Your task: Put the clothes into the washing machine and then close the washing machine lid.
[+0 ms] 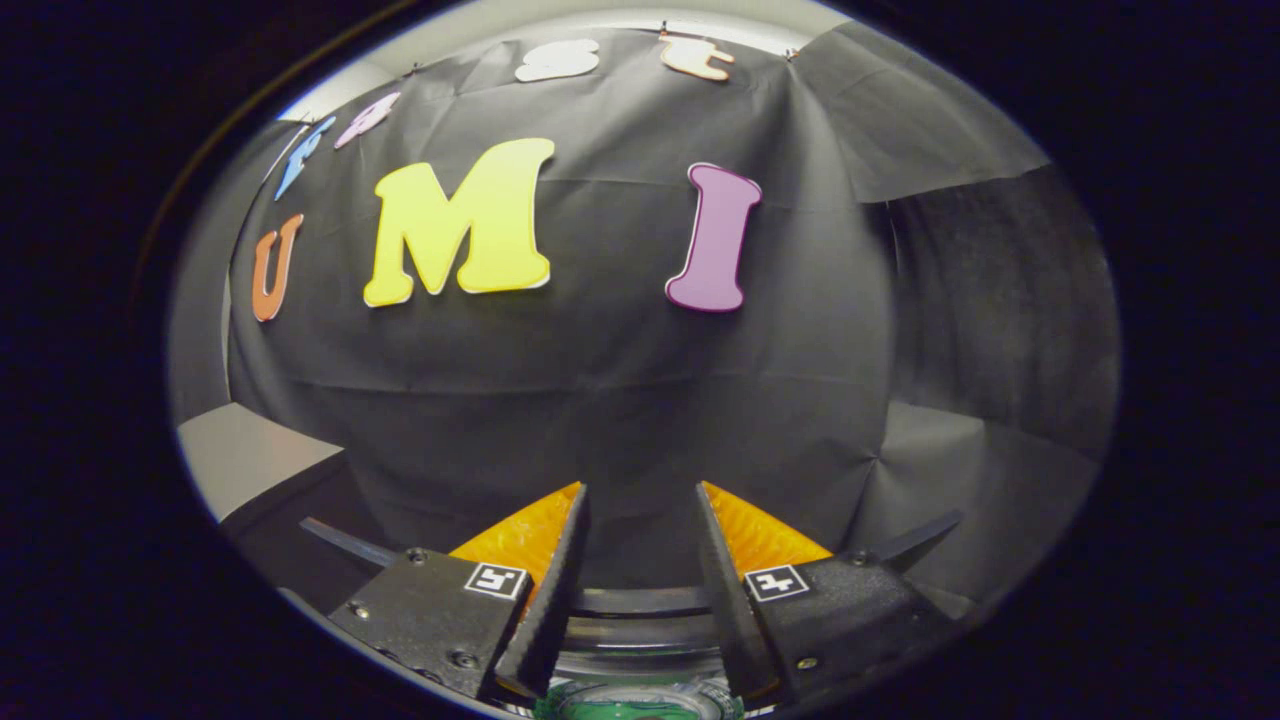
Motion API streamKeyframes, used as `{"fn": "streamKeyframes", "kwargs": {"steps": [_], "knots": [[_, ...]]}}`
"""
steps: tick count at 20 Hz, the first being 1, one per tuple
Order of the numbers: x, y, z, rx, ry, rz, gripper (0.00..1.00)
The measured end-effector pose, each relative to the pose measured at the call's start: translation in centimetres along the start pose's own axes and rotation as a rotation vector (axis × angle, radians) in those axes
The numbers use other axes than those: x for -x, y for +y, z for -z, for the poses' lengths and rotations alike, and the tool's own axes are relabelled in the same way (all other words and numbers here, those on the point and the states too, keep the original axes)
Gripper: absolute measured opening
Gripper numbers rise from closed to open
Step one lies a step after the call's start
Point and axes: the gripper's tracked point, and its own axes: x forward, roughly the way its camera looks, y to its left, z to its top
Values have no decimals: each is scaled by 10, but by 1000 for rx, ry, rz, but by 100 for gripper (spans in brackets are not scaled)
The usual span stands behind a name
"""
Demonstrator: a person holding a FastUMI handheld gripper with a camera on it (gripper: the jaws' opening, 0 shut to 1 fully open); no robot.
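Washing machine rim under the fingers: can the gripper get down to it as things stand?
Probably yes. The gripper is open with nothing held, and the washing machine rim lies between and below the fingers with nothing in the way.

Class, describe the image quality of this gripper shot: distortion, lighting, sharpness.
Gripper view: fisheye bends the booth wall outward; lighting is even and dim, without glare; the open gripper holds nothing and looks sharp, while the rounded rim between its fingers is slightly soft.
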Motion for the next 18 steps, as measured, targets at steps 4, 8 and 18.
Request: {"fn": "streamKeyframes", "kwargs": {"steps": [4, 8, 18], "knots": [[18, 0, 6, -3, -34, 10, 66], [35, -2, 13, -6, -21, 37, 66], [66, -5, 29, -10, -9, 114, 66]]}}
